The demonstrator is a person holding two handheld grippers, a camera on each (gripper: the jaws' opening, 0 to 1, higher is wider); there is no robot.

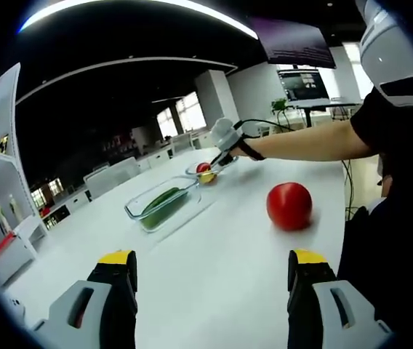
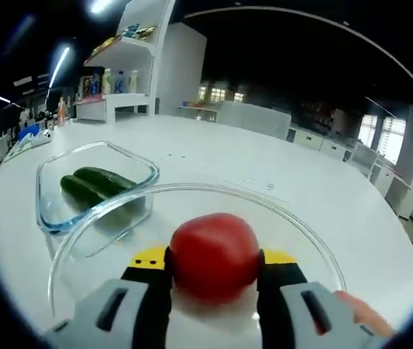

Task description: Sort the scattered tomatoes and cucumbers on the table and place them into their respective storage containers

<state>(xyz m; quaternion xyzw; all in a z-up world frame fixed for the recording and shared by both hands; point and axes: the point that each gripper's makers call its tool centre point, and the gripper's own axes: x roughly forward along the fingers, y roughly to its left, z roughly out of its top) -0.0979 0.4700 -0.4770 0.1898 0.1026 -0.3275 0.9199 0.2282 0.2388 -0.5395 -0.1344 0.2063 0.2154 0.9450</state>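
While the right gripper clamps a tomato between its fingers over the round glass bowl, the left gripper, fingers wide and empty, faces the loose tomato ahead-right on the counter; cucumbers lie in the rectangular dish.

Left gripper's view across the white table

The left gripper is hanging over the table with its jaws wide apart and nothing between them. A red tomato is sitting ahead, a bit right. Farther ahead, cucumbers are lying in a clear container. Beyond that, the right gripper is holding a tomato over a clear bowl.
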